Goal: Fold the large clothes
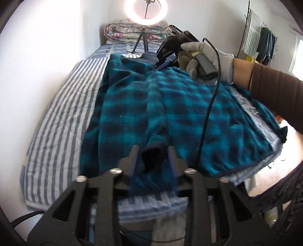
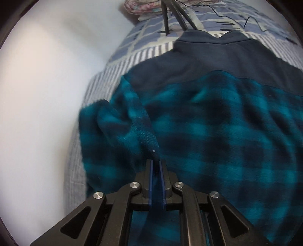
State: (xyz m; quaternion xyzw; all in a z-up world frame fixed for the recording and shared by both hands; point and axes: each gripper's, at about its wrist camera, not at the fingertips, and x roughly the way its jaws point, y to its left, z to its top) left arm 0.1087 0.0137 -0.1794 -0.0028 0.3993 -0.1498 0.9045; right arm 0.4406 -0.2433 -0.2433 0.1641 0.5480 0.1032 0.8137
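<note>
A teal and dark blue checked fleece jacket [image 1: 170, 106] lies spread flat on the bed [image 1: 62, 106], with its plain navy yoke and collar [image 2: 217, 54] at the far end. One sleeve [image 1: 157, 106] is folded in and runs down the middle of the jacket; its dark cuff [image 1: 153, 157] points toward the near edge.

The left gripper [image 1: 153, 151] hangs low over this cuff. Its jaws stand partly apart, one on each side of the cuff. The blue pads [image 1: 173, 160] do not press on the cloth as far as I can see, though this part is blurred.

The right gripper [image 2: 155, 166] is over the far part of the jacket, near the yoke. Its jaws stand only a narrow gap apart, and a thin fold of fleece [image 2: 149, 136] runs up into this gap. Whether the pads pinch the fold or only stand beside it, I cannot tell. From the left wrist view, a hand in a grey glove [image 1: 204, 60] holds the handle of this gripper, and a black cable [image 1: 208, 106] hangs from it across the jacket.

The bed has a blue and white striped sheet. At the head end there is a rolled floral quilt [image 1: 125, 30] and a small tripod [image 1: 141, 41] with a lit ring light [image 1: 145, 11]. A white wall [image 1: 37, 56] is at the left side. Clothes hang on a rack [image 1: 261, 41] at the far right.
</note>
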